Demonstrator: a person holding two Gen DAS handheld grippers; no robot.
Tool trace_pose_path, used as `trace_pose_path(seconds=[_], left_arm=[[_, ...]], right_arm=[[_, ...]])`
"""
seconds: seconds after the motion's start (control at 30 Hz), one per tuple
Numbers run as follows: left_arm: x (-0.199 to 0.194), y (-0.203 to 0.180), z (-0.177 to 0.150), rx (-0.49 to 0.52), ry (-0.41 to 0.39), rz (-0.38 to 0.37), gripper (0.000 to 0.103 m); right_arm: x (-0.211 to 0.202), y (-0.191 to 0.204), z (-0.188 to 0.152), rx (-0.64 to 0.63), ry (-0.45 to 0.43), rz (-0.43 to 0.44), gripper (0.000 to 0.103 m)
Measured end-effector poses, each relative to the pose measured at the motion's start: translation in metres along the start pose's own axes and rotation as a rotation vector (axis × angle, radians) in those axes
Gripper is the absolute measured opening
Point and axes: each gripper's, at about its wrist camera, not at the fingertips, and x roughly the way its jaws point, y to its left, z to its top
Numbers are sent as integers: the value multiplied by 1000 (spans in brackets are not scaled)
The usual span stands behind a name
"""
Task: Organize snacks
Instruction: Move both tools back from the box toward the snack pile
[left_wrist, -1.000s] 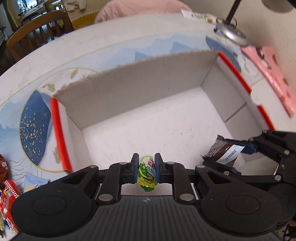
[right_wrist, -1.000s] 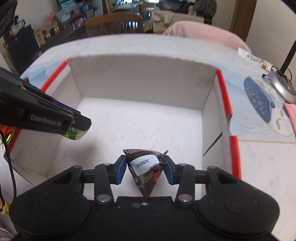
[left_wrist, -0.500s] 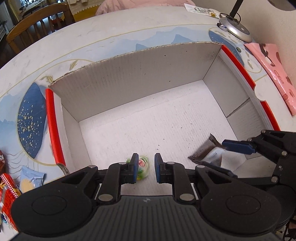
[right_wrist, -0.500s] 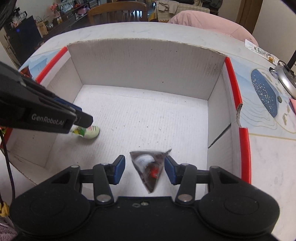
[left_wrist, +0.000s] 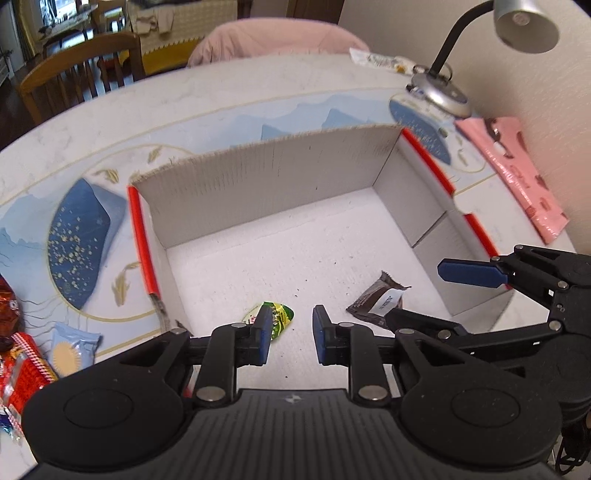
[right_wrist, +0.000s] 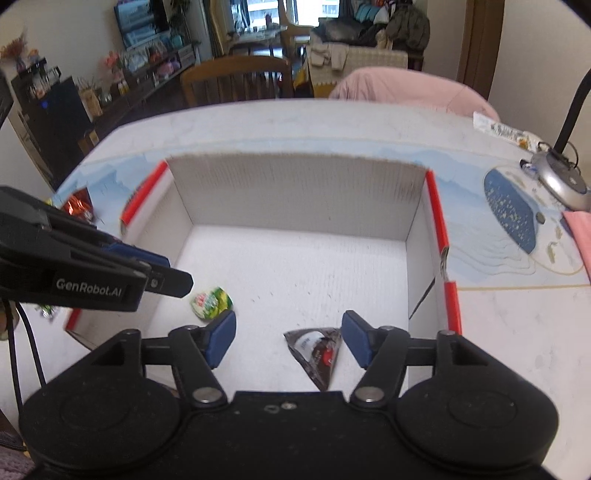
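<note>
On the floor of the cardboard box (left_wrist: 280, 192), the green snack packet (left_wrist: 282, 314) and the brown wrapper (right_wrist: 316, 350) are seen released; the left gripper (left_wrist: 290, 332), narrowly parted, and the right gripper (right_wrist: 288, 338), wider, have just been opening above them, while unsorted snacks (left_wrist: 70, 350) lie left, nearer the left gripper.

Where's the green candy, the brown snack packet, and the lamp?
green candy (right_wrist: 211, 302), right wrist view, wrapper's middle
brown snack packet (left_wrist: 376, 302), left wrist view, white label
lamp (left_wrist: 526, 24), left wrist view, silver shade

Surface: white marble-look table (left_wrist: 229, 96) with blue painted mat.
On it: open white cardboard box (left_wrist: 280, 184), silver lamp base (left_wrist: 439, 96), pink packet (left_wrist: 517, 173), loose snack packets (left_wrist: 70, 354).
</note>
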Motion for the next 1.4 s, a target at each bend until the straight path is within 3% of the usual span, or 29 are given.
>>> trace_pose_path(seconds=[0.43,0.5,0.57,0.67,0.83,0.9,1.07,1.4], left_arm=[[-64,36,-26,20,-128,-40,30],[-73,45,-31,16,-144,-46,34],[-83,56,-35,9,-170,-49,55],[-99,71,-44,3,-212,-50,60],[-121,98,-58,3,-257,-32,62],[-130,110,-65,-1,-277,-28,65],[-148,139,-82,-16,-336,6,76],[-167,224,-118,-114,-372,75,80]], right_arm=[[-39,45,4,47,-112,-21,80],[-42,55,5,47,-125,-18,82],[-45,66,6,53,-139,-13,84],[-47,80,7,76,-159,3,85],[-51,111,9,72,-208,30,89],[-52,123,10,72,-224,36,98],[-49,150,15,57,-268,66,103],[-22,214,22,-6,-260,84,103]])
